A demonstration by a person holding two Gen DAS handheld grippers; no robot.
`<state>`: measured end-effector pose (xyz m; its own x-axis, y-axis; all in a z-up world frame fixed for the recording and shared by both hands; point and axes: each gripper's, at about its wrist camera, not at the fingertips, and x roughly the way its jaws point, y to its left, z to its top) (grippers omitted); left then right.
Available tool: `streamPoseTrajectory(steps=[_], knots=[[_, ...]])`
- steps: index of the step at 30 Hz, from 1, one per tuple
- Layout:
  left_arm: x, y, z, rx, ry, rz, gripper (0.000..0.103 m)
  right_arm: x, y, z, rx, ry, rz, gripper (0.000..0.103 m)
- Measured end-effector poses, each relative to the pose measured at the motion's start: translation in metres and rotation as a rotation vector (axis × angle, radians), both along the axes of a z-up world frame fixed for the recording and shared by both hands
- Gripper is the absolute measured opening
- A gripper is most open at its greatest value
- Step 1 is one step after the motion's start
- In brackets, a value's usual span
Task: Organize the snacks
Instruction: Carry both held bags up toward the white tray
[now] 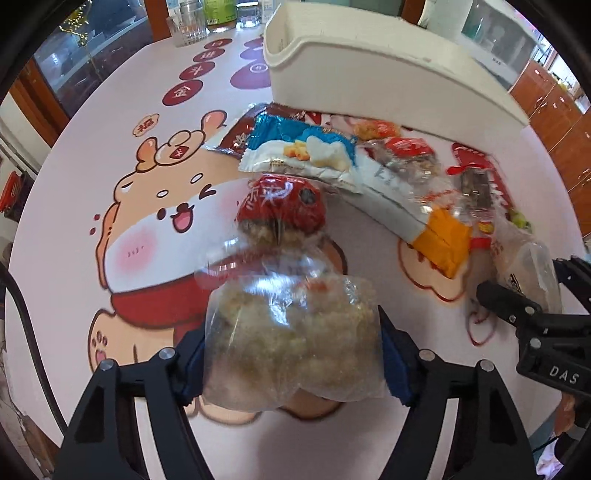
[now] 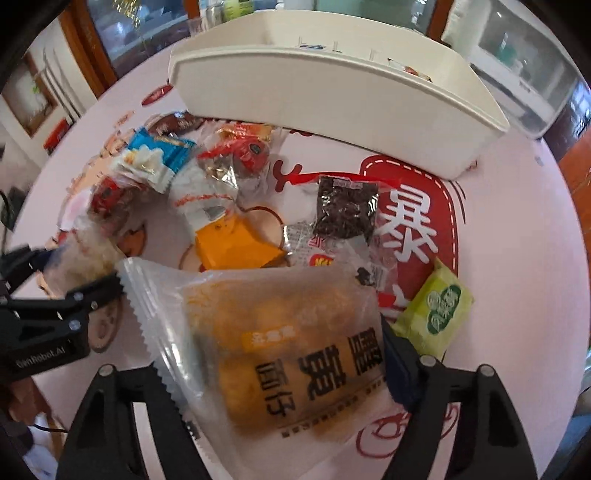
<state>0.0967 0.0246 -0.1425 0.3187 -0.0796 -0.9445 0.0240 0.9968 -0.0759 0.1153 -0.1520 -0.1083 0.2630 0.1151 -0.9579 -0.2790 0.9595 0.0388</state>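
My left gripper (image 1: 291,354) is shut on a clear pack of crumbly brown snack (image 1: 295,332) with a red top, its blue pads pressing both sides. My right gripper (image 2: 280,369) is shut on a frosted pack of yellow bread (image 2: 280,339) printed with black characters, lifted off the table. A pile of snacks lies ahead on the table: a blue and white pack (image 1: 299,147), a white and orange pack (image 2: 229,243), a dark seaweed-like pack (image 2: 345,206) and a green pack (image 2: 436,306). A white bin (image 2: 332,110) stands behind the pile.
The round table (image 1: 110,122) has a cartoon-printed pink cover. Glass jars and bottles (image 1: 192,22) stand at its far edge, left of the bin. Wooden cabinets line the room on the right. Each gripper shows at the edge of the other's view.
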Motion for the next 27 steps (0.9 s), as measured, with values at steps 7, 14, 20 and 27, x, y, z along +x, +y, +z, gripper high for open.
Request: streamPoseTrajectory(steps=[7, 14, 20, 27], knots=[[-0.024, -0.001, 0.054, -0.067, -0.083, -0.014, 0.074, -0.032, -0.016, 0.040, 0.089, -0.043, -0.019, 0.076], [-0.019, -0.005, 0.112, -0.100, -0.178, -0.030, 0.074, -0.044, -0.020, 0.083, 0.169, -0.120, -0.043, 0.076], [-0.002, -0.006, 0.154, -0.078, -0.248, -0.051, 0.074, -0.024, -0.011, 0.114, 0.188, -0.202, -0.041, 0.077], [0.033, -0.004, 0.199, -0.026, -0.327, -0.080, 0.074, 0.001, -0.009, 0.154, 0.189, -0.279, -0.038, 0.077]])
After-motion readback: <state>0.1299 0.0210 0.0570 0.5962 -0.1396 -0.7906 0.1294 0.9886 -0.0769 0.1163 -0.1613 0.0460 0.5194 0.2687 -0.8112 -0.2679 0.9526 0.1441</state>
